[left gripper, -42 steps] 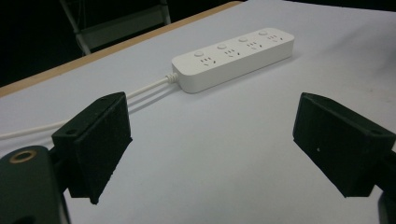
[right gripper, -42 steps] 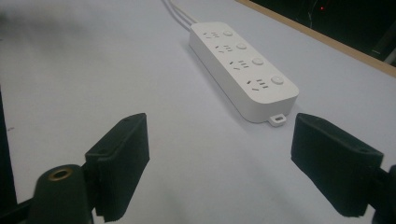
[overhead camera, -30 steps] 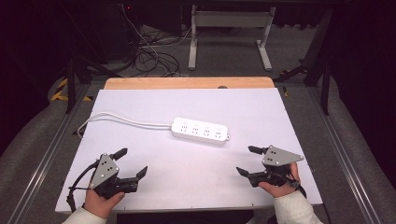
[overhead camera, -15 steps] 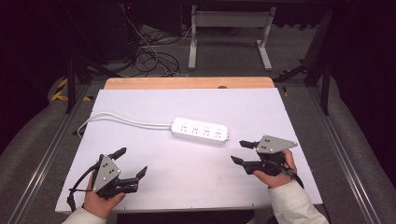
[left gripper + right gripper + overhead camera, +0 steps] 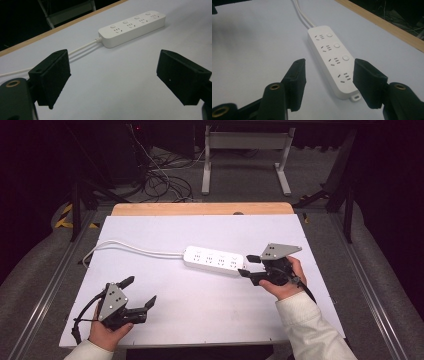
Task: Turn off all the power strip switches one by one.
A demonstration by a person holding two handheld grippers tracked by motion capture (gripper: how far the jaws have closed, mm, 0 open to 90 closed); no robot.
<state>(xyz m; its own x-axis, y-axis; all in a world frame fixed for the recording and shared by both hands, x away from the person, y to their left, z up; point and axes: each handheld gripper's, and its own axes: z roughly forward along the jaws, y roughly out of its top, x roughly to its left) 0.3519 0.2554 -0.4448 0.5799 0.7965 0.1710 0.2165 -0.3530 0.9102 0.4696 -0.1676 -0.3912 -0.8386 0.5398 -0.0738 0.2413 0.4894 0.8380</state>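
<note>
A white power strip (image 5: 215,259) with several sockets and buttons lies flat mid-table, its white cord (image 5: 125,245) running off to the left. My right gripper (image 5: 245,265) hovers at the strip's right end, pointing left. Its jaws have just been closing and stand half apart. In the right gripper view the strip's near end (image 5: 334,60) lies between and below the pads (image 5: 297,80), which do not touch it. My left gripper (image 5: 142,290) rests near the front left edge, wide open and holding nothing. The strip (image 5: 132,26) lies well beyond it.
The white tabletop (image 5: 200,310) has a wooden strip (image 5: 200,209) along its far edge. Behind it, on the floor, are tangled cables (image 5: 160,175) and a grey metal stand (image 5: 245,150). Metal rails run along both sides of the table.
My right gripper has moved left and away from me, rising toward the strip's right end, and its jaws have narrowed. The left gripper and the strip have stayed put.
</note>
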